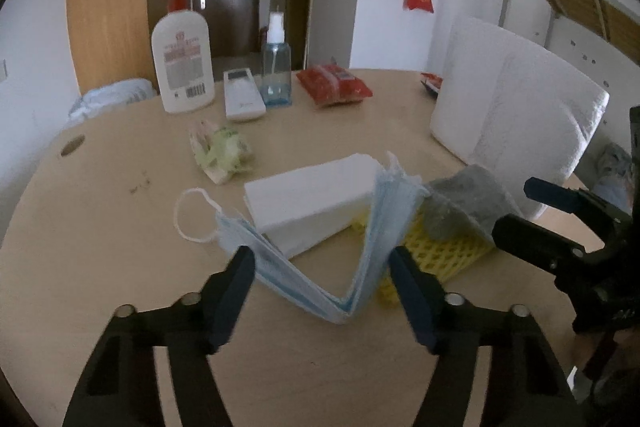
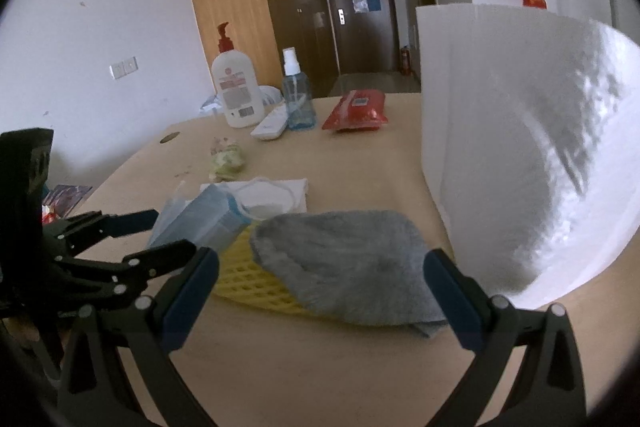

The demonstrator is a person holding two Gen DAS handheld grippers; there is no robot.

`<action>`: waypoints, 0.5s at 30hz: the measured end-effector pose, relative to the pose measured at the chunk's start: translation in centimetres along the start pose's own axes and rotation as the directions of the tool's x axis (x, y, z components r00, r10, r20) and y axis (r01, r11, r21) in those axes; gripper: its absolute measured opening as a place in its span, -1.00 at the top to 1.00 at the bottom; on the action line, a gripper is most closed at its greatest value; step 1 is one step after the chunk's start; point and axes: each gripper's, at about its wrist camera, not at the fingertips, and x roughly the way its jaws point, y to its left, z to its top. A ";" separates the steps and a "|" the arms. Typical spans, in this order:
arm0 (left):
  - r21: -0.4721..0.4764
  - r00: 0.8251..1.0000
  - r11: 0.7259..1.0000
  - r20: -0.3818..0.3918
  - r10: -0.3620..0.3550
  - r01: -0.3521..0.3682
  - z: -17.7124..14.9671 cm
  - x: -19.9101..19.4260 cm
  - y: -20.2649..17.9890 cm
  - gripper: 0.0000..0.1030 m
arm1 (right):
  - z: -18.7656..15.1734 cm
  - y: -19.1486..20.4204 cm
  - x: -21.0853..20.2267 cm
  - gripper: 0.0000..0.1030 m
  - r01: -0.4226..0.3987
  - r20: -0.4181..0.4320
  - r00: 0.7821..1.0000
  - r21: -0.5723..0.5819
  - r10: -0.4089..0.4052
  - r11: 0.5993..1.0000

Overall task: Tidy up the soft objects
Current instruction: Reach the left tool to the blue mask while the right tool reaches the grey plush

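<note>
A stack of blue face masks is bent into a V on the wooden table, leaning against a white tissue stack. My left gripper is open, its fingers on either side of the masks. A grey cloth lies on a yellow mesh mat; both show in the left wrist view, cloth and mat. My right gripper is open and straddles the cloth's near edge. The masks also show in the right wrist view.
A large white paper roll stands at the right. At the back are a lotion pump bottle, a white remote, a spray bottle and a red packet. A crumpled green wrapper lies mid-table.
</note>
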 end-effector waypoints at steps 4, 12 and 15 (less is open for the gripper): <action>-0.012 0.999 1.000 -0.034 -0.011 0.011 0.0 0.8 0.1 0.04 | 0.0 -0.2 0.4 -1.00 -0.005 -0.009 1.000 0.004 0.005 1.000; 0.000 0.999 1.000 -0.036 -0.003 0.003 -0.3 0.3 -0.1 0.49 | 0.0 -0.4 0.9 -1.00 0.000 -0.024 1.000 0.000 0.000 1.000; -0.004 0.999 1.000 -0.037 -0.015 0.015 -0.4 0.1 -0.1 0.60 | 0.0 -0.5 1.1 -1.00 -0.020 -0.037 0.999 0.009 0.020 1.000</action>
